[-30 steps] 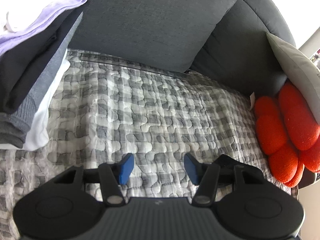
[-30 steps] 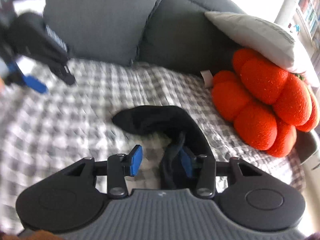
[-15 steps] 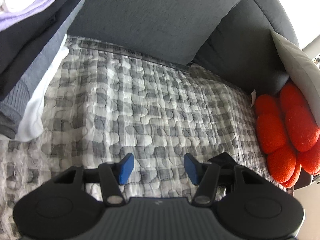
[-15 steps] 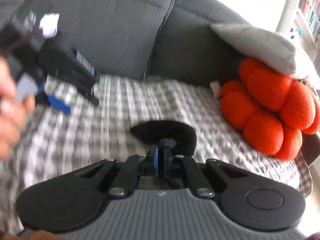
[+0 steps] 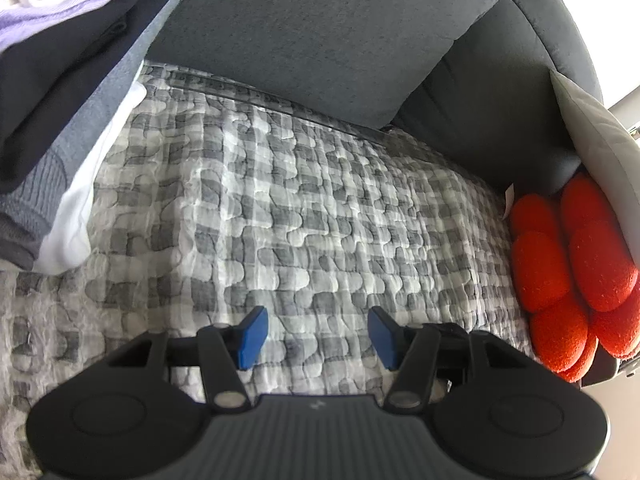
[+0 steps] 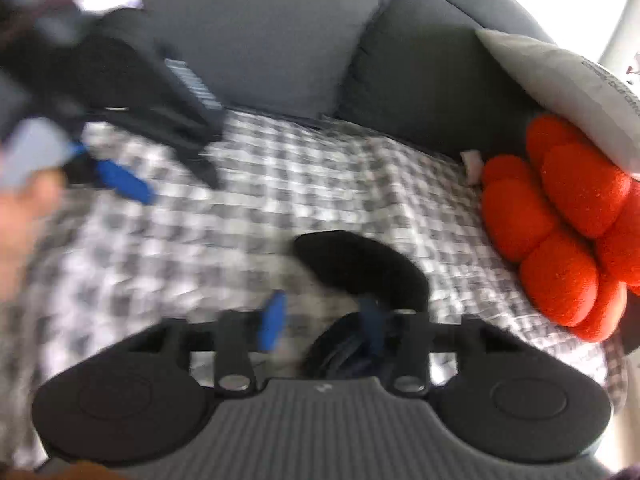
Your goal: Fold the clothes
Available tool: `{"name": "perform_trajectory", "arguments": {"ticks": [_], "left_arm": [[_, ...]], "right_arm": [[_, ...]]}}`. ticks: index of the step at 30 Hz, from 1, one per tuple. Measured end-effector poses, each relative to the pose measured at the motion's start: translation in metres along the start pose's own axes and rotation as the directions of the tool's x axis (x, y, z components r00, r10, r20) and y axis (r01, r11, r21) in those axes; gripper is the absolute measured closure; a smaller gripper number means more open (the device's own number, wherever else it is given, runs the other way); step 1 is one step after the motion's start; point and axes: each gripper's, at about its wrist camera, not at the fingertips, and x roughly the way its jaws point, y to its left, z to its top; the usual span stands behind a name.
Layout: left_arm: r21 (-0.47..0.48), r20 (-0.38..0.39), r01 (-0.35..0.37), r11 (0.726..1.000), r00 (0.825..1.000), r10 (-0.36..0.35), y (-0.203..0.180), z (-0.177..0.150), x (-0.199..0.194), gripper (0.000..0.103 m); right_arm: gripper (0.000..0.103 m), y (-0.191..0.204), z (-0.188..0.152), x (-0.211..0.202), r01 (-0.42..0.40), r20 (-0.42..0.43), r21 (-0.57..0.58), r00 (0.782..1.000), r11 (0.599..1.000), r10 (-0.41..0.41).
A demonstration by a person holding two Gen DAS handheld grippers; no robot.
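A grey-and-white checked quilt covers a dark grey sofa; the back cushion bounds it along the top of both frames. In the left wrist view a stack of folded clothes overhangs the quilt's upper left edge, and an orange lobed cushion closes the right edge beneath a pale grey pillow. The middle of the quilt between them lies bare.

The left gripper stands released, its blue pads apart with only quilt between them.

In the right wrist view, which is blurred, a black garment lies crumpled at lower centre of the quilt, near the orange cushion. The right gripper is opening; one end of the garment lies against the right-hand finger, and whether the pads touch it cannot be told. The left gripper shows at upper left, well apart from the garment.
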Motion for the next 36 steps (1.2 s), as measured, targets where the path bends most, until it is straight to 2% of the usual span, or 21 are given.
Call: {"name": "perform_trajectory", "arguments": {"ticks": [2, 3, 6, 7, 8, 9, 10, 12, 14, 16, 17, 19, 22, 25, 27, 29, 32, 36], "left_arm": [[-0.006, -0.006, 0.005, 1.000, 1.000, -0.006, 0.001, 0.001, 0.001, 0.047], [-0.007, -0.006, 0.006, 1.000, 1.000, -0.006, 0.001, 0.001, 0.001, 0.047], [-0.011, -0.007, 0.007, 1.000, 1.000, -0.007, 0.001, 0.002, 0.001, 0.047], [-0.013, -0.009, 0.009, 1.000, 1.000, -0.009, 0.001, 0.002, 0.002, 0.047], [-0.015, -0.011, 0.014, 1.000, 1.000, -0.014, 0.002, 0.002, 0.002, 0.047], [-0.018, -0.012, 0.019, 1.000, 1.000, -0.019, 0.002, 0.003, 0.002, 0.046], [-0.021, -0.011, 0.022, 1.000, 1.000, -0.023, 0.002, 0.003, 0.002, 0.046], [-0.030, -0.007, 0.027, 0.999, 1.000, -0.027, 0.003, 0.005, 0.001, 0.046], [-0.037, -0.003, 0.034, 0.999, 0.999, -0.034, 0.004, 0.006, 0.000, 0.046], [-0.040, -0.004, 0.038, 0.998, 0.999, -0.038, 0.005, 0.007, 0.000, 0.046], [-0.042, -0.004, 0.039, 0.998, 0.999, -0.039, 0.005, 0.007, 0.000, 0.046], [-0.047, -0.001, 0.033, 0.998, 0.999, -0.033, 0.007, 0.008, -0.001, 0.046], [-0.061, 0.007, 0.024, 0.998, 1.000, -0.024, 0.010, 0.010, -0.002, 0.046], [-0.057, 0.019, 0.015, 0.998, 1.000, -0.014, 0.011, 0.011, -0.004, 0.046], [-0.043, 0.022, 0.014, 0.999, 1.000, -0.013, 0.010, 0.011, -0.004, 0.046], [-0.027, 0.027, 0.015, 1.000, 1.000, -0.014, 0.008, 0.011, -0.005, 0.046], [-0.010, 0.019, 0.017, 1.000, 1.000, -0.017, 0.004, 0.009, -0.004, 0.046], [-0.013, 0.016, 0.015, 1.000, 1.000, -0.015, 0.005, 0.009, -0.003, 0.046]], "right_arm": [[0.051, -0.004, 0.006, 0.018, 0.047, -0.047, 0.019, 0.998, 0.999, -0.046], [0.047, -0.007, 0.009, 0.028, 0.071, -0.071, 0.027, 0.995, 0.997, -0.069], [0.048, -0.016, 0.015, 0.058, 0.117, -0.155, 0.073, 0.982, 0.990, -0.105], [0.053, -0.016, 0.015, 0.066, 0.131, -0.176, 0.070, 0.977, 0.989, -0.117], [0.080, -0.014, 0.013, 0.071, 0.133, -0.182, 0.063, 0.976, 0.989, -0.120], [0.095, -0.013, 0.011, 0.069, 0.130, -0.172, 0.055, 0.978, 0.990, -0.119], [0.095, -0.012, 0.009, 0.067, 0.128, -0.162, 0.048, 0.980, 0.991, -0.118], [0.095, -0.013, 0.008, 0.053, 0.089, -0.088, 0.071, 0.993, 0.994, -0.083], [0.096, -0.020, 0.009, 0.026, -0.004, 0.044, 0.151, 0.999, 0.989, -0.003], [0.099, -0.031, 0.009, 0.001, -0.119, 0.184, 0.236, 0.980, 0.964, 0.076], [0.099, -0.037, 0.008, -0.010, -0.173, 0.246, 0.272, 0.964, 0.947, 0.105], [0.099, -0.041, 0.005, -0.014, -0.189, 0.258, 0.296, 0.960, 0.936, 0.112], [0.098, -0.028, -0.004, -0.006, -0.195, 0.152, 0.223, 0.975, 0.955, 0.164], [0.092, -0.019, -0.014, -0.008, -0.247, 0.118, 0.167, 0.966, 0.955, 0.229], [0.087, -0.017, -0.018, -0.013, -0.239, 0.118, 0.167, 0.968, 0.957, 0.222], [0.085, -0.021, -0.019, -0.017, -0.189, 0.118, 0.174, 0.978, 0.966, 0.170], [0.058, -0.023, -0.019, -0.019, -0.123, 0.111, 0.158, 0.988, 0.980, 0.106], [0.058, -0.011, -0.005, -0.007, -0.097, 0.105, 0.078, 0.991, 0.992, 0.088]]}}
